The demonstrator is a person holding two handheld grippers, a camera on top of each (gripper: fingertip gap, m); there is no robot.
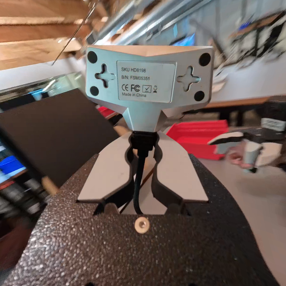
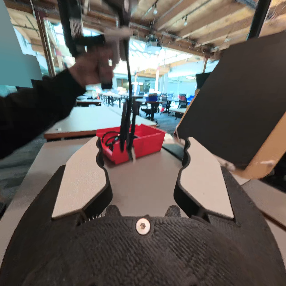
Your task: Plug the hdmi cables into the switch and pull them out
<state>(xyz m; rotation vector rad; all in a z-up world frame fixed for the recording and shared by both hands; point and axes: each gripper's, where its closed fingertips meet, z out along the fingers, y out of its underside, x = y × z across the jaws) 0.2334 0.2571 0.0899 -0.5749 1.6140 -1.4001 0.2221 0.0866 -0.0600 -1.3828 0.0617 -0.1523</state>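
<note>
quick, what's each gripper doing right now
left gripper: closed on the black cable just below the silver switch, lifted up.
right gripper: open, empty, facing the red bin.

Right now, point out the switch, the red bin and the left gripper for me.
switch (image 1: 148,80): left wrist view, on its grey underside with the label.
red bin (image 2: 148,144): right wrist view, on its near outer wall.
left gripper (image 1: 143,143): left wrist view, between fingertips clamping the switch's black cable collar.
</note>
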